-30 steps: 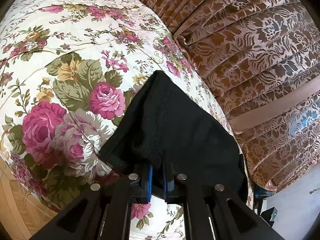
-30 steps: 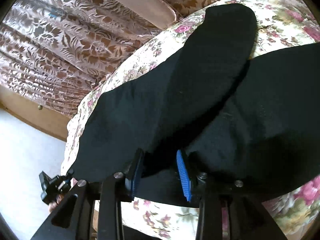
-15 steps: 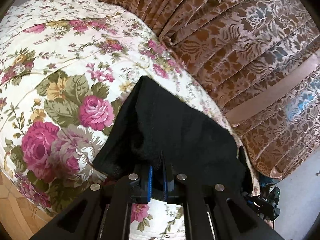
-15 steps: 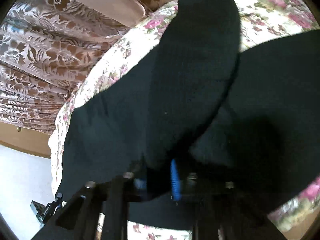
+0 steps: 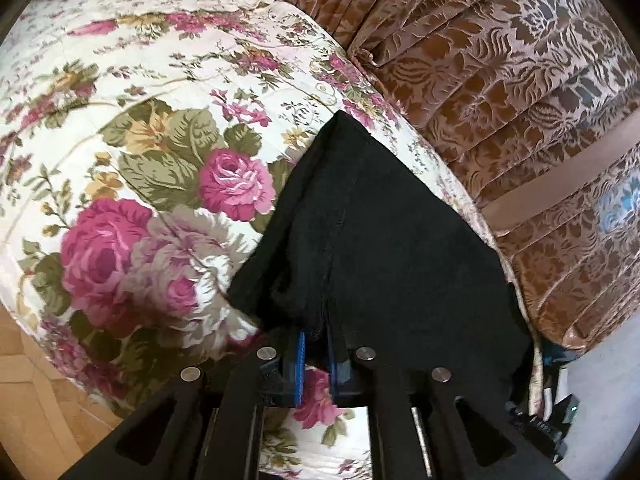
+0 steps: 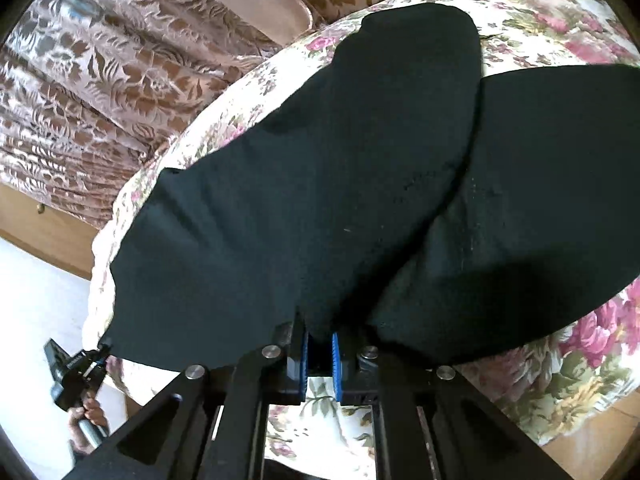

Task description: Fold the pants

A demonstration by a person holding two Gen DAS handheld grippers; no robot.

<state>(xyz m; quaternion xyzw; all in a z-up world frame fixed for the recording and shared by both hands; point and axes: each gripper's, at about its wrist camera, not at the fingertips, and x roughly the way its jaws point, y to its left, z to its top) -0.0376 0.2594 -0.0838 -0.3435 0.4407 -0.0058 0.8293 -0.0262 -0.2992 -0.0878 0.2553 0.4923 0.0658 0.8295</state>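
Note:
Black pants (image 6: 320,200) lie spread over a floral quilt (image 6: 580,360), one leg reaching up, the other (image 6: 560,160) out to the right. My right gripper (image 6: 319,350) is at the near edge where the legs meet. Its blue pads (image 6: 304,350) are closing, with a fold of black cloth pinched between them. In the left wrist view a corner of the pants (image 5: 360,220) rises in a peak from my left gripper (image 5: 316,356). Its jaws are opening slightly, but cloth still sits between the pads. The left gripper (image 6: 80,368) also shows in the right view, at the pants' far left corner.
A brown patterned curtain or bed skirt (image 5: 520,80) hangs behind the quilt's far edge. Wooden floor (image 5: 24,380) shows at the lower left, pale floor (image 6: 40,300) past the bed. A hand (image 6: 88,412) holds the left gripper's handle. The quilt (image 5: 120,120) stretches left of the pants.
My right gripper went from wide open beside the cloth to closed on the pants' near edge. The left gripper kept its hold and rolled a little.

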